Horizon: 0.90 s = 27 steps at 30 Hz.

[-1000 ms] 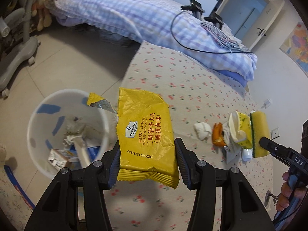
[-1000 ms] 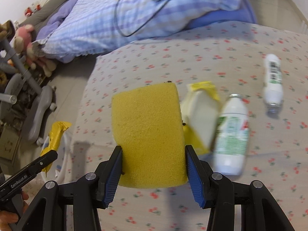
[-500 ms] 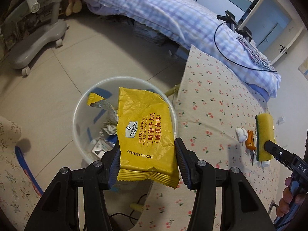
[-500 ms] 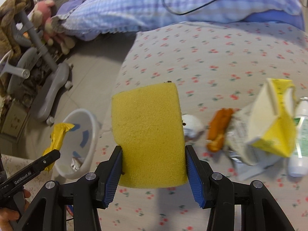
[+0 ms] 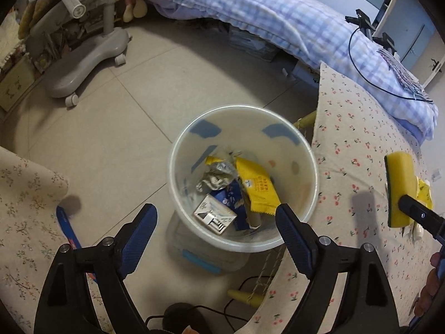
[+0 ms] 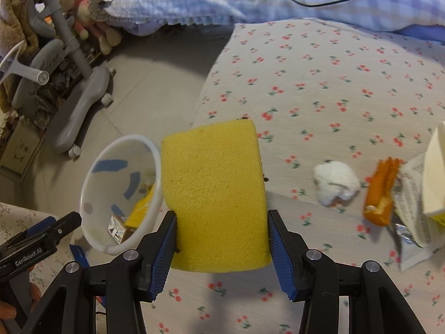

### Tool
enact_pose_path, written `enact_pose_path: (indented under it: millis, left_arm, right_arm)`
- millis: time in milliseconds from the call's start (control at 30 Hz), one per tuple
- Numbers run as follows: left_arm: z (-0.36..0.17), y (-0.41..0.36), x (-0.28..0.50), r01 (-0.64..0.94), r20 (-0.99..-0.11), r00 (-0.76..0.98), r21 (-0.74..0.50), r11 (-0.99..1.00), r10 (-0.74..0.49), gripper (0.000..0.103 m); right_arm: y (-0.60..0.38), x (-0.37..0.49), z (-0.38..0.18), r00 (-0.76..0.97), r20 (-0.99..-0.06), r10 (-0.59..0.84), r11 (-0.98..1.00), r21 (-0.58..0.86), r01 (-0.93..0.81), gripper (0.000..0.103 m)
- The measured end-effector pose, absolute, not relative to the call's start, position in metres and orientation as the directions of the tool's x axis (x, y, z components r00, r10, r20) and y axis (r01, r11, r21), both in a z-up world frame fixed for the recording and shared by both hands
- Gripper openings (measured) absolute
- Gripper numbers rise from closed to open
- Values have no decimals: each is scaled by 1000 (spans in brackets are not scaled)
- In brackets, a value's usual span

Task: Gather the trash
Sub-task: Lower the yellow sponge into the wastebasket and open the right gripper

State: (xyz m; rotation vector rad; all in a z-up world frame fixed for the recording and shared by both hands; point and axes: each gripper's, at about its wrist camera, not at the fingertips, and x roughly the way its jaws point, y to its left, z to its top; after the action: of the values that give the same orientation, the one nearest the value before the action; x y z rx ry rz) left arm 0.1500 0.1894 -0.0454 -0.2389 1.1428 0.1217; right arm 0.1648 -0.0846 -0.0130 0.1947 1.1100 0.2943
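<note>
L gripper: jaws spread wide, nothing between them, hovering over the white bin on the floor beside the table. Bin contents: yellow wrapper lying on top, crumpled foil, small carton, blue pack partly buried under these.

R gripper: clamped on yellow sponge, pads pressing both short sides, sponge upright-ish, above the cherry-print tablecloth near table edge. Sponge = tool or trash? Can't tell.

Trash left on table, w/ handling est. (judgement only):
- white tissue wad: v. light, soft, compresses to nothing. Pinch across middle, close fully; won't slip but may shed bits.
- orange scrap, just right of tissue, touching the paper pile: looks like peel or snack piece, can't tell which. Prob. light, semi-stiff, maybe greasy → grip across narrow width, moderate squeeze.
- printed paper/foil wrapper: thin, floppy, lies flat on cloth; hard to get a finger under. Take by raised crumpled edge, not flat part.
- yellow-and-white carton, cut off at frame edge: light, walls prob. cave in if empty; pinch a wall or folded top.

Risk: cloth is soft, fingers may snag or drag it when scraping up flat items.
</note>
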Motion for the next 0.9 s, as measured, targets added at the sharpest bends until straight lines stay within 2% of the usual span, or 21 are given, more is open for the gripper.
enact_pose_path:
  millis: [333,633,733,800,900]
  left_arm:
    - [-42,219,130,-246,-908,417,-68,967,42,89]
    - [-48,245,122,-279,-915,400,-65,958,55,89]
    - [-49,250,120,-289,-916,398,-66,955,57,89]
    - [-48,253,119,-296,-915,398,-63,953,63,89]
    - [-47,255,118,-300,-914,401,-68,951,61,89]
  right_arm:
    - [-21,178,-31,367,-859,357,930,289,-227,55]
    - [17,186,-47,345,-860,377,917,292,-272,56]
    - [22,187,-47,346,-836,425,896,335,-291,61]
    - [25,187,-46,346,-830,437,892,348,-291,75]
    - [25,184,-40,366,-827,427,895,330,-300,76]
